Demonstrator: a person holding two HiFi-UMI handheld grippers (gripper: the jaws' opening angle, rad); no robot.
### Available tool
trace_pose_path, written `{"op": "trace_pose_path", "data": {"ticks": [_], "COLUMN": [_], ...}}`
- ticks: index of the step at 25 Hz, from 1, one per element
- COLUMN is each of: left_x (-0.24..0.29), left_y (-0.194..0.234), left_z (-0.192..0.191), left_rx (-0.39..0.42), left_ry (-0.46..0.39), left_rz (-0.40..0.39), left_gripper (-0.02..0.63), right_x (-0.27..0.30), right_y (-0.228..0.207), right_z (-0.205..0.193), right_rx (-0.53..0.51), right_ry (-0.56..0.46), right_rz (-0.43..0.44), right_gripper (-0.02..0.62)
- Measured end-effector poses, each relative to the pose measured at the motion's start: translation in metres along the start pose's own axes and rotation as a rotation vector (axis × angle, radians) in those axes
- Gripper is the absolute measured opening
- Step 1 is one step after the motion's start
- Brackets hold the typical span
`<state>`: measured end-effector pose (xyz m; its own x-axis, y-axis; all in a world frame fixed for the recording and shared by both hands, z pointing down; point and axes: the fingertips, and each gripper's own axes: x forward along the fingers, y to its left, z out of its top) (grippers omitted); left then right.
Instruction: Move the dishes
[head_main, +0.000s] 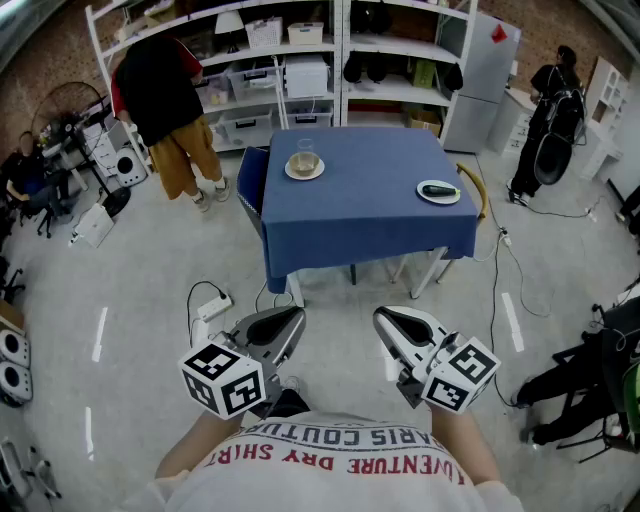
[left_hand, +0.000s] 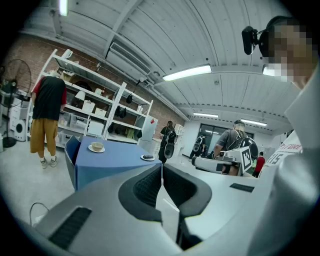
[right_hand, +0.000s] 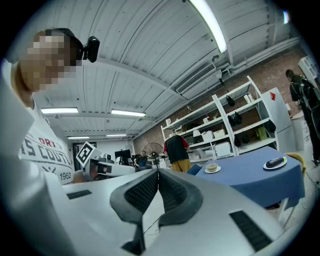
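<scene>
left tool (head_main: 288, 322) closed, empty | right tool (head_main: 386, 322) closed, empty | risk: unopened jaws may shove plate (head_main: 438, 193) off table (head_main: 370, 215) edge

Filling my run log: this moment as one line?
left gripper: shut, empty | right gripper: shut, empty | both short of blue table | on it: cup on saucer, plate with dark item, untouched

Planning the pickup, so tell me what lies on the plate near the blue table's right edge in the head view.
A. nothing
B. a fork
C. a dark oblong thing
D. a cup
C: that plate carries a dark oblong thing; the cup stands on the other plate.
</scene>
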<state>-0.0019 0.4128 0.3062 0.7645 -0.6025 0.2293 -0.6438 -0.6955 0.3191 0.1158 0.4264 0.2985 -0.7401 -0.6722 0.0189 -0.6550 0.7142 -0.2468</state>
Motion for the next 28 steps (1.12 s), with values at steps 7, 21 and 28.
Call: {"op": "trace_pose_path", "data": {"ticks": [7, 21, 28], "left_x": [0.003, 0.019, 0.042], "left_y": [-0.015, 0.003, 0.055], "left_z": [0.01, 0.008, 0.019], "left_rx": [0.03, 0.028, -0.011], "left_ry": [-0.001, 0.029, 0.027], "left_rz": [-0.014, -0.016, -0.009], "left_gripper": [0.035, 0.035, 0.035], "right_x": [-0.01, 0.004, 0.049], "right_y": [0.0, -0.035, -0.071], "right_z": [0.01, -0.007, -0.003], "right_rx": [-0.014, 0.066, 0.071], "right_ry": [-0.003, 0.024, 0.043], "right_rz": [-0.007, -0.082, -0.091], "right_gripper": [0.025, 0.026, 0.028]}}
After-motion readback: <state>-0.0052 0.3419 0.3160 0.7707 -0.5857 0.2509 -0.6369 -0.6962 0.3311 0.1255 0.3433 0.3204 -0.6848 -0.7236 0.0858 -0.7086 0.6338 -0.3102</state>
